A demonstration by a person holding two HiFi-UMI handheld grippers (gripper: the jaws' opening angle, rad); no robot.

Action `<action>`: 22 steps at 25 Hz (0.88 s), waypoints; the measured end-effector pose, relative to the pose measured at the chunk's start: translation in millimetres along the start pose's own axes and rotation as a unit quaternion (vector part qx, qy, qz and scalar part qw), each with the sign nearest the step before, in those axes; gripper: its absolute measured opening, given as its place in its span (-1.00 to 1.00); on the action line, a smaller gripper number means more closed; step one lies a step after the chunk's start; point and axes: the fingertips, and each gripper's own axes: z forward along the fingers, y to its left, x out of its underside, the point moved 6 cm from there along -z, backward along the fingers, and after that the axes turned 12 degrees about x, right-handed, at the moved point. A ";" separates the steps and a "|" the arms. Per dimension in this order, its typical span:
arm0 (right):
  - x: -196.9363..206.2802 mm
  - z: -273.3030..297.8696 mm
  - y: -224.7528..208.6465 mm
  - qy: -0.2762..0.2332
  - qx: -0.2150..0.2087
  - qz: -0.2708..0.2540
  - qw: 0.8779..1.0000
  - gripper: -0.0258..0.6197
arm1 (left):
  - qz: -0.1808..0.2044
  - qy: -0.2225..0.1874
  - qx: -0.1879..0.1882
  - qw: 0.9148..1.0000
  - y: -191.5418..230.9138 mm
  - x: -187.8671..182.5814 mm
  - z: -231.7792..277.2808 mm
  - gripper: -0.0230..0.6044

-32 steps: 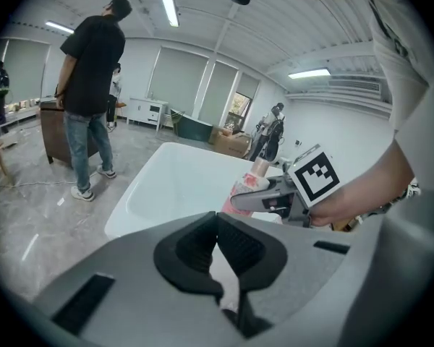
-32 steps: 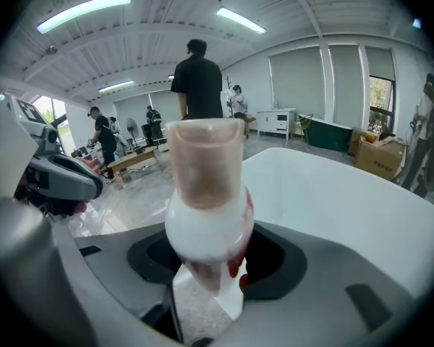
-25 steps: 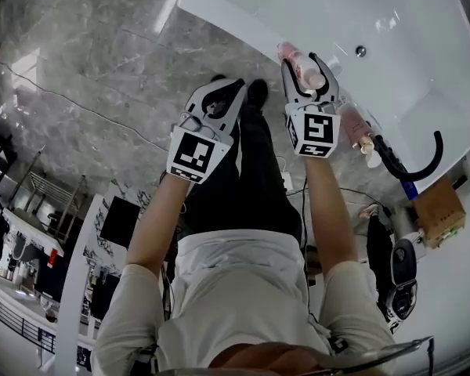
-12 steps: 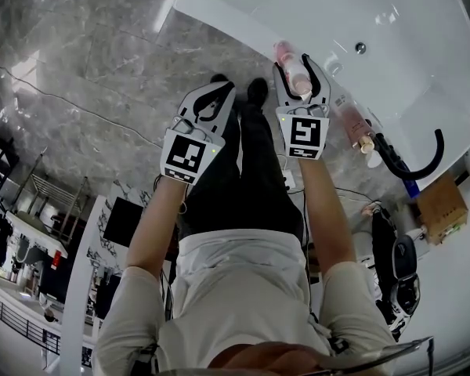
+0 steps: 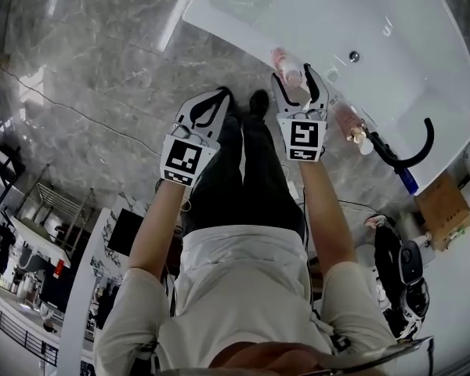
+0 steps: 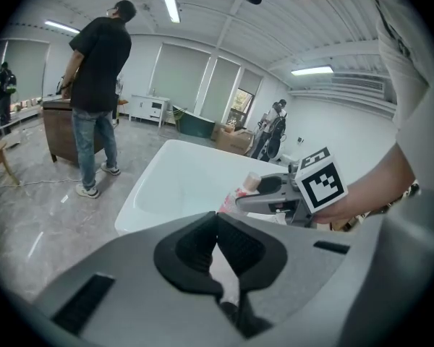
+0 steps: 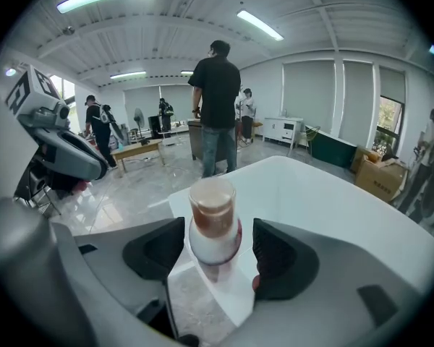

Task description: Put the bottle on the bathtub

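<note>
The left forearm [image 5: 158, 227] and right forearm [image 5: 323, 210] reach forward and down, side by side. The left gripper [image 5: 218, 97] has its 2 jaws closed, pads meeting at the tips. The right gripper [image 5: 294, 81], slightly further forward, has its 2 jaws parted.

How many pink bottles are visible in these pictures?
2. One bottle stands between the right tool's parted jaws at the bathtub rim; the other bottle sits further along that rim, by the black faucet. More may be hidden.

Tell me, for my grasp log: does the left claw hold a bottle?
No: the left claw is shut on itself, with nothing between.
</note>
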 end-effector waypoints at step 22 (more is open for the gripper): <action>-150.2 -221.5 -13.8 -0.050 -0.005 0.096 0.994 -0.46 | 0.003 -0.059 0.008 0.998 -126.2 -94.9 -144.1 -0.90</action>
